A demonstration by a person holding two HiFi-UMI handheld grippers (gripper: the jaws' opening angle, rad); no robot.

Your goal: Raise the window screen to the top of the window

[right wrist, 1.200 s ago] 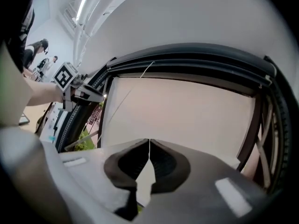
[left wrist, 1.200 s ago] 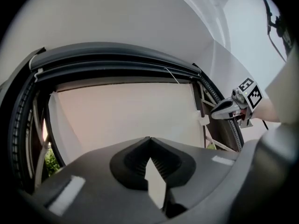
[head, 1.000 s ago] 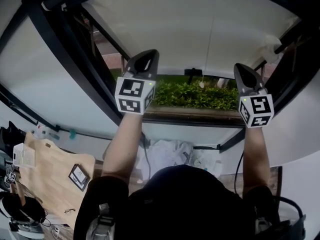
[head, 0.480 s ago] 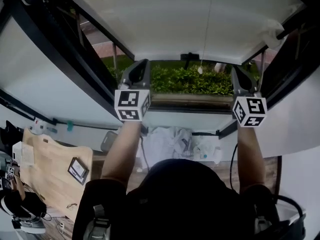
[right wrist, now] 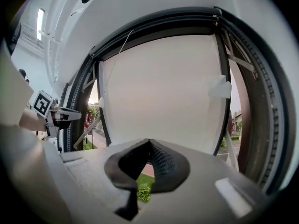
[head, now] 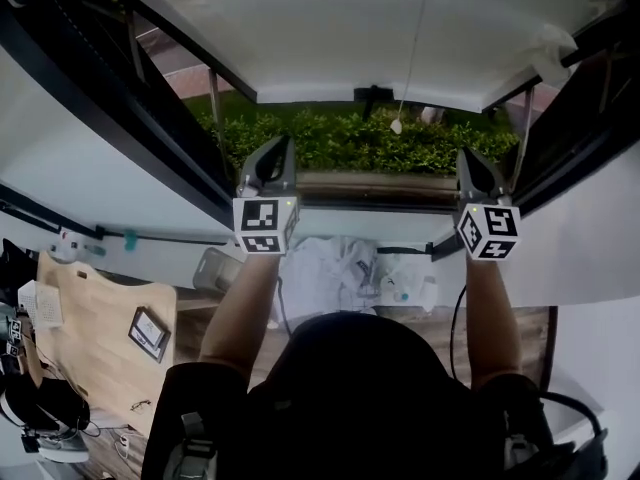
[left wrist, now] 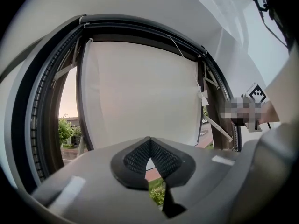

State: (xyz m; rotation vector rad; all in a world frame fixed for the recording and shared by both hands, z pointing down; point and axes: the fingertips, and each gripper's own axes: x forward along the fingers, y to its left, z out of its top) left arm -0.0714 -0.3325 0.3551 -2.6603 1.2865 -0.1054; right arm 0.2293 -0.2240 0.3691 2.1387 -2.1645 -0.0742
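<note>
Head view: the window screen (head: 340, 28) covers the upper window, its lower edge above the hedge (head: 380, 143) and its top cut off by the picture's edge. The left tool (head: 277, 146) and right tool (head: 470, 160) are held up below it, clear of it. The person's head (head: 350, 388) hides the floor beneath.

Left gripper view: the jaws are pressed together on nothing, and the screen lies beyond them. The right tool is partly blurred.

Right gripper view: these jaws are also together and empty.

No writing is legible anywhere.

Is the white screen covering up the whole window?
No, green bushes show through an uncovered strip under the bottom edge of the white screen.
</note>
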